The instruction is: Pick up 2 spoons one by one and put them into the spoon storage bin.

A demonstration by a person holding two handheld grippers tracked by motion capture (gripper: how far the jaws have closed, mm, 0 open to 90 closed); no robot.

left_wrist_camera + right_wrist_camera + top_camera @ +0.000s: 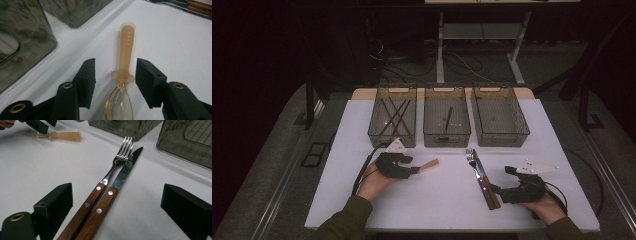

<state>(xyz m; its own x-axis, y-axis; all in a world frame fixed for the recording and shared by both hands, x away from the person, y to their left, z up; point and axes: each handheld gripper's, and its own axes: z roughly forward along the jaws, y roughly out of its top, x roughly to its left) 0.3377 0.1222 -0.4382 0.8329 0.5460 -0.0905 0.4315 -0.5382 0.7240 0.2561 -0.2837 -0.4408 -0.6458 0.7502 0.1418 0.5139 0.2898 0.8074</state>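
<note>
The left gripper is held low, jaws spread astride an amber, clear-bowled spoon untouched on the table, handle toward twelve o'clock. The right gripper is spread astride a fork and knife.

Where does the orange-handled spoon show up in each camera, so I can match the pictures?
High view: the spoon lies left of centre, its handle poking out right of the left gripper.
Left gripper view: centre, lying on the table between the open jaws, handle pointing away.
Right gripper view: top left corner.
Shared landmark: the fork and knife pair, also at and.
</note>
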